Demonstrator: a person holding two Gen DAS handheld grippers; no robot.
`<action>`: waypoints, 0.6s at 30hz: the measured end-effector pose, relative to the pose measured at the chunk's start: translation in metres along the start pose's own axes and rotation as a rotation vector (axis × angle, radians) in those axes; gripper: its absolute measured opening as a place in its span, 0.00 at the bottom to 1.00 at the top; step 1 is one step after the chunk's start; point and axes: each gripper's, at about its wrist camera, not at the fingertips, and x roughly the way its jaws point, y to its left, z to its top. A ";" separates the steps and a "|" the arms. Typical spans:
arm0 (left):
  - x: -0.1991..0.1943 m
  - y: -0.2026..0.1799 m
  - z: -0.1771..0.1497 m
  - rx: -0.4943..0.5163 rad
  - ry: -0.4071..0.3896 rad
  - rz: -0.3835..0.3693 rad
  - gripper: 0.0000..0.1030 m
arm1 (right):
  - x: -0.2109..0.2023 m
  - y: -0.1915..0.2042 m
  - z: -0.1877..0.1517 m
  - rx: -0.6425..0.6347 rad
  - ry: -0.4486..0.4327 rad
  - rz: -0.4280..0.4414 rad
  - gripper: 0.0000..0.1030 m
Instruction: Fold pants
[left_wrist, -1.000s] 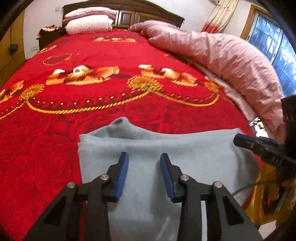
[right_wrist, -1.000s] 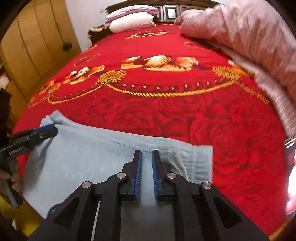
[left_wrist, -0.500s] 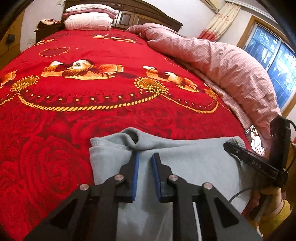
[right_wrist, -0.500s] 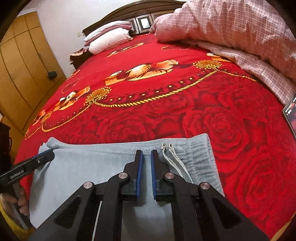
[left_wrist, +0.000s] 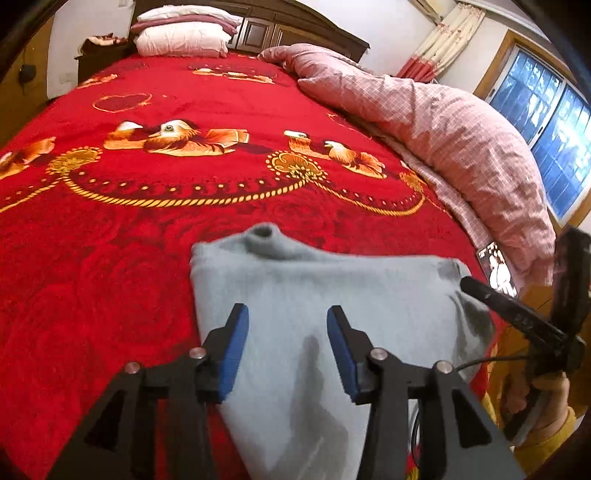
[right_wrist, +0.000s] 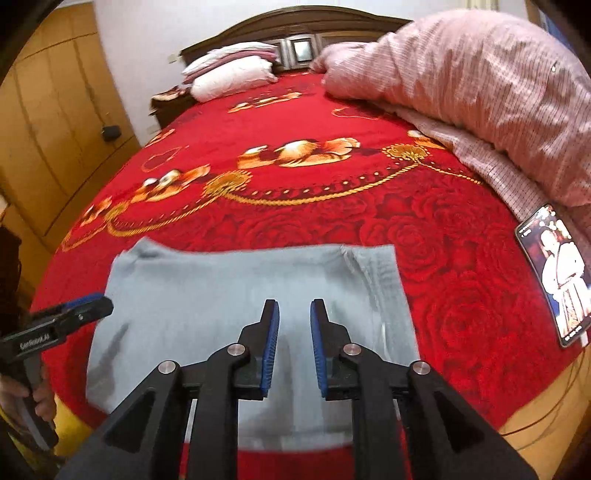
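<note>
At 6 o'clock on bedspread (right_wrist: 332, 221), hovered L gripper (left_wrist: 284, 332) & R gripper (right_wrist: 294, 343), both gaping, empty, over folded pants (right_wrist: 229, 288); best pinched both layers at edge w/ even tension.

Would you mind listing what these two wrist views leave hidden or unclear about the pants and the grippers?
- Near edge of the gray pants: left wrist view, covered by the left gripper; right wrist view, by the right gripper.
- Number of folded layers: not visible in either view.
- Pants surface: motion-blurred, so the seams are unclear.
- Phone screen: too small to read.
- Bed foot: cut off by the bottom frame edge.
</note>
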 end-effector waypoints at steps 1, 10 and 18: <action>-0.006 -0.003 -0.006 -0.003 -0.001 0.000 0.47 | -0.002 0.002 -0.005 -0.010 0.002 0.000 0.19; -0.023 -0.020 -0.053 0.013 0.034 0.048 0.49 | 0.018 -0.019 -0.038 0.028 0.055 0.020 0.19; -0.012 -0.023 -0.068 0.036 0.044 0.101 0.49 | 0.014 -0.030 -0.050 0.049 0.046 0.050 0.19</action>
